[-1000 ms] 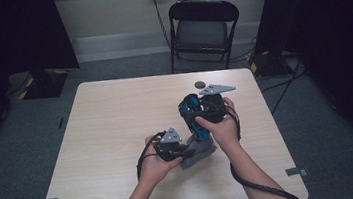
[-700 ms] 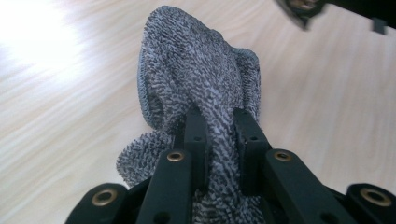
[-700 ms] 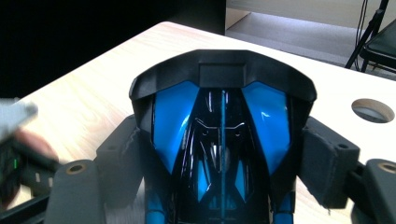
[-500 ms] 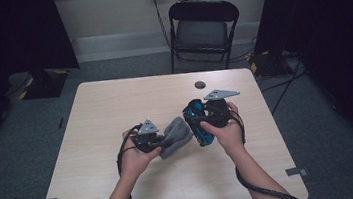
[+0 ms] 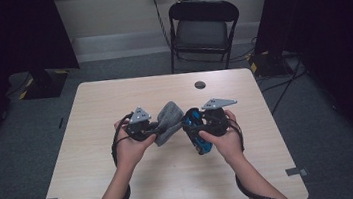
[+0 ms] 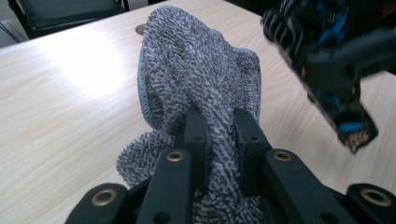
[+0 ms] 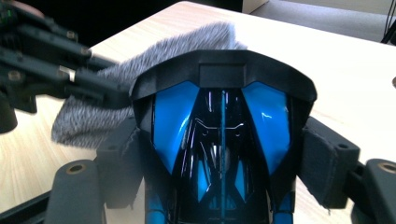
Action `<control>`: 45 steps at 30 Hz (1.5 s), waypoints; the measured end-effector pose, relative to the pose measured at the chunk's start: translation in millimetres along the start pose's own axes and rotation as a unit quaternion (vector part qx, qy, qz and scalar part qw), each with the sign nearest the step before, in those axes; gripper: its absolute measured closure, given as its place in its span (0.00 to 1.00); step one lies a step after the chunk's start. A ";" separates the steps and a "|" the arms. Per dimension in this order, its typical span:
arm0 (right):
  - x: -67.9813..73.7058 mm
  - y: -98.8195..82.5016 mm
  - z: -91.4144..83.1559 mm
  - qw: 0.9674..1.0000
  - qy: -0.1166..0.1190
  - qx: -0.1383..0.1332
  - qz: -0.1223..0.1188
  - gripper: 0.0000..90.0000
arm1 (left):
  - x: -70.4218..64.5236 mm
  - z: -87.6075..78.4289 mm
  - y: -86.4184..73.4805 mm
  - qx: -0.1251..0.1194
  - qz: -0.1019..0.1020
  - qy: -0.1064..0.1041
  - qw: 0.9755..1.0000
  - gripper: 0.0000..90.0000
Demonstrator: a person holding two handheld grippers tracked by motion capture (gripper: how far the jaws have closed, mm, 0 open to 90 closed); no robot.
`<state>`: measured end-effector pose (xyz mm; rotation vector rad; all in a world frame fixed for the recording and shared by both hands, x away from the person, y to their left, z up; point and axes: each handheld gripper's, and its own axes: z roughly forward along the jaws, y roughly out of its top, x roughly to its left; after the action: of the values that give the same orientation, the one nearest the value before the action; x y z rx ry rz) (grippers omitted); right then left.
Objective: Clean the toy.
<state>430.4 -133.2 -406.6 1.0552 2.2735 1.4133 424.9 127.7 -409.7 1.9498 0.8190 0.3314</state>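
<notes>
A grey knitted cloth point(image 5: 168, 122) hangs bunched between both hands above the table. My left gripper point(image 6: 219, 135) is shut on the grey cloth point(image 6: 196, 79), whose folds rise ahead of the jaws. My right gripper point(image 7: 224, 154) is shut on a black and blue toy car point(image 7: 222, 135), its pads pressing on the car's two sides. In the high view the left gripper point(image 5: 153, 128) sits just left of the cloth and the right gripper point(image 5: 192, 128) holds the toy car point(image 5: 195, 130) against the cloth's right side. The toy car point(image 6: 327, 60) also looms blurred at the upper right of the left gripper view.
The light wooden table point(image 5: 124, 186) has a small dark round object point(image 5: 200, 84) near its far edge. A black folding chair point(image 5: 204, 26) stands behind the table. Cables trail from both grippers over the near edge.
The left hand has moved left and up with the cloth. The right hand with the car has come down toward the near side, and the two now face each other across the cloth.
</notes>
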 end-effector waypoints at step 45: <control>8.9 6.1 4.7 0.999 -0.026 0.005 -0.025 0.28 | -27.6 17.2 3.6 -0.001 0.022 -0.035 0.999 0.87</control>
<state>429.4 -122.2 -402.4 1.0193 2.2564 1.3404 415.3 96.5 -412.4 1.9689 0.7316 0.2892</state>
